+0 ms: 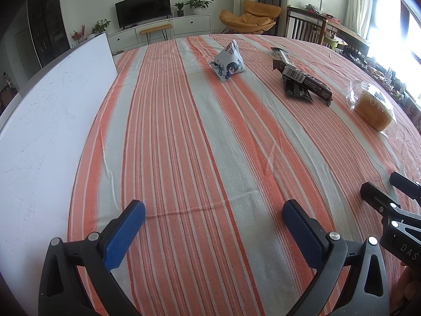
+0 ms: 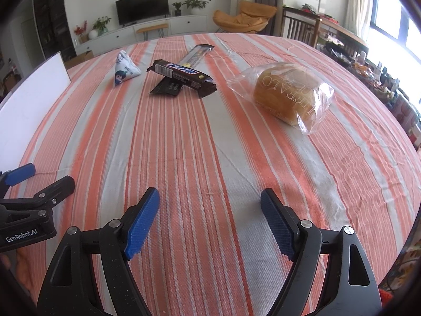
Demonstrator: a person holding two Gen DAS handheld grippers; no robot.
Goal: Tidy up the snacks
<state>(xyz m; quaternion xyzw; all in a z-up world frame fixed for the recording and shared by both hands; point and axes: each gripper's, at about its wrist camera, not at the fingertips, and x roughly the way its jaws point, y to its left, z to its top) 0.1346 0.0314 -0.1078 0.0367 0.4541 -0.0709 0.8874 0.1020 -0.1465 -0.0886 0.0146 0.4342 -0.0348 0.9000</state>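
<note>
Left gripper (image 1: 213,212) and right gripper (image 2: 210,201) gape unladen over the striped cloth (image 2: 210,142), snacks beyond

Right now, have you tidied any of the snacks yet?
Not yet. Nothing looks tidied: the bagged bread, chocolate bar and triangle pouch lie loose on the cloth. The left gripper and right gripper are open, holding nothing. All sorting remains.

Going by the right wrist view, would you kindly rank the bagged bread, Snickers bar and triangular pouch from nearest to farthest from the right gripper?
From the right gripper:
1. Bagged bread, ahead right.
2. Snickers bar, ahead centre.
3. Triangular pouch, far left.
</note>
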